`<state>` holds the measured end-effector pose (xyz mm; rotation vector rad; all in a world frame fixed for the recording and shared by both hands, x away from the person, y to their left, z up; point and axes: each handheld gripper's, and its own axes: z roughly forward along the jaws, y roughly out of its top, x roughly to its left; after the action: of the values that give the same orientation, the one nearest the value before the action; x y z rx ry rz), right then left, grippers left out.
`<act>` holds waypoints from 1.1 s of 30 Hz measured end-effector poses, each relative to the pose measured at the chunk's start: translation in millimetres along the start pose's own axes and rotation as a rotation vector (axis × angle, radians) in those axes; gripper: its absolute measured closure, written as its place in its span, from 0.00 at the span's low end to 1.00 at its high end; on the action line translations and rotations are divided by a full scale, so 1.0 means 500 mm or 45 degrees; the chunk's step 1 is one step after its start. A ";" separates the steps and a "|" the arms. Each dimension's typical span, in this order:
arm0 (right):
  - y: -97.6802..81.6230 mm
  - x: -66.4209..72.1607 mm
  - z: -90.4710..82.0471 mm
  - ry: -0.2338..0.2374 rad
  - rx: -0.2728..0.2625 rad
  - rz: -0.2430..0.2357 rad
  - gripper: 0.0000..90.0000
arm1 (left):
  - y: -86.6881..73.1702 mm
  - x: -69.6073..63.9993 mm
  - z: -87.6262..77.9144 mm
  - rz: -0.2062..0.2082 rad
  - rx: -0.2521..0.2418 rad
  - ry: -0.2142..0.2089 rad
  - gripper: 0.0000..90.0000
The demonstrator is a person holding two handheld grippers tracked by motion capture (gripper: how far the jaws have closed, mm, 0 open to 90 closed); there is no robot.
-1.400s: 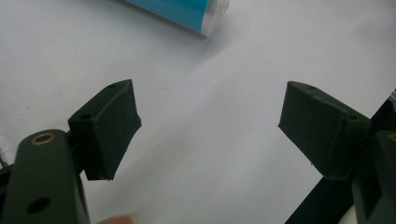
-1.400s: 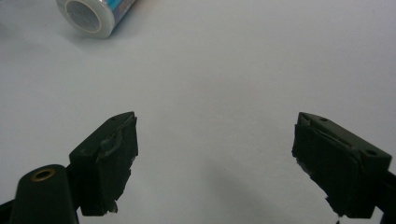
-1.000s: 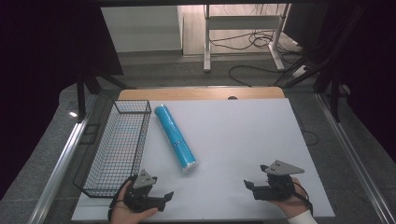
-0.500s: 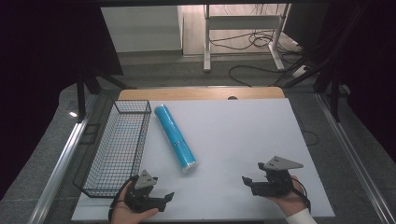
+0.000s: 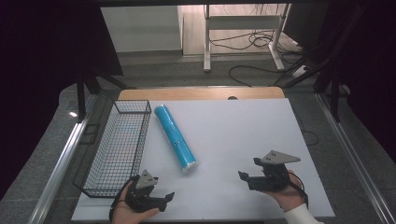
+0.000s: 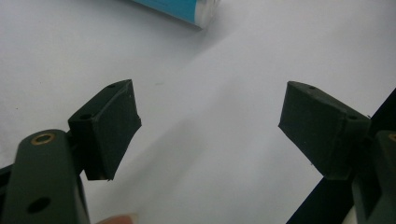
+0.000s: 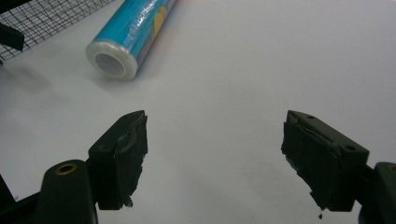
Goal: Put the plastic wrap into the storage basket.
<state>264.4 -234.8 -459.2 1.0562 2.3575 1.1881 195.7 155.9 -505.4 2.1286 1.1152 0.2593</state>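
The blue roll (image 5: 175,138) lies on its side on the white bench (image 5: 233,135), just beside the wire basket (image 5: 116,149) at the left, with its near end pointing towards the person. In the right gripper view the roll (image 7: 128,35) shows its open white core end and a shiny wrapper with a patch of yellow in the print. No brand or word on the wrapper can be read, and the small dark marks along the roll in the high view are too small to make out.

Over the last second little has changed. The left gripper (image 5: 161,198) sits at the near left edge of the bench about where it was, and the right gripper (image 5: 247,175) has shifted only slightly at the near right. The roll and the basket have not moved. Neither gripper has closed in on the roll, so the work looks to be at its very start, with the reach still to come.

Both pairs of jaws are spread wide with nothing between them, as each gripper's own view shows over bare bench. The left gripper view catches only the near end of the roll (image 6: 187,7) at its top edge, well apart from the jaws.
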 end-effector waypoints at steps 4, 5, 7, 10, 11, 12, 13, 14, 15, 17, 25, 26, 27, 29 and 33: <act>0.023 0.006 0.006 0.005 -0.007 0.003 0.26 | 0.001 0.001 0.002 0.002 0.003 -0.001 0.22; 0.029 0.008 0.008 0.017 0.000 0.004 0.26 | 0.001 0.001 0.002 0.005 0.003 -0.002 0.22; 0.042 0.014 0.012 0.018 0.013 0.001 0.26 | 0.001 0.000 0.003 0.009 0.008 -0.001 0.22; 0.059 0.021 0.024 0.029 0.036 0.008 0.27 | 0.002 -0.001 0.004 0.019 0.011 -0.003 0.22; 0.066 0.022 0.028 0.027 0.048 0.013 0.27 | 0.001 -0.002 0.004 0.020 0.010 -0.002 0.22; 0.073 0.024 0.034 0.031 0.052 0.015 0.27 | 0.001 -0.002 0.004 0.020 0.009 -0.002 0.22; 0.080 0.025 0.038 0.037 0.055 0.027 0.27 | 0.001 -0.002 0.004 0.025 0.010 -0.001 0.22; 0.080 0.025 0.038 0.037 0.055 0.027 0.27 | 0.001 -0.002 0.004 0.025 0.010 -0.001 0.22; 0.084 0.025 0.042 0.041 0.055 0.029 0.27 | 0.001 -0.003 0.004 0.023 0.010 -0.004 0.22; 0.098 0.027 0.052 0.051 0.057 0.040 0.26 | 0.001 -0.003 0.005 0.020 0.011 -0.007 0.22; 0.137 0.032 0.095 0.058 0.099 0.030 0.27 | 0.000 -0.006 0.003 0.025 0.011 -0.009 0.22; 0.144 0.033 0.106 0.058 0.109 0.031 0.27 | -0.001 -0.006 0.002 0.026 0.010 -0.010 0.22; 0.144 0.033 0.106 0.058 0.109 0.031 0.27 | -0.001 -0.006 0.002 0.027 0.010 -0.011 0.22; 0.152 0.036 0.124 0.066 0.124 0.030 0.27 | -0.002 -0.006 0.002 0.030 0.014 -0.008 0.22; 0.161 0.039 0.145 0.075 0.141 0.035 0.27 | -0.003 -0.004 0.003 0.029 0.017 -0.005 0.22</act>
<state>329.6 -148.1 -439.4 1.1070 2.4867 1.1241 194.1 154.0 -507.2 2.1541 1.0938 0.2588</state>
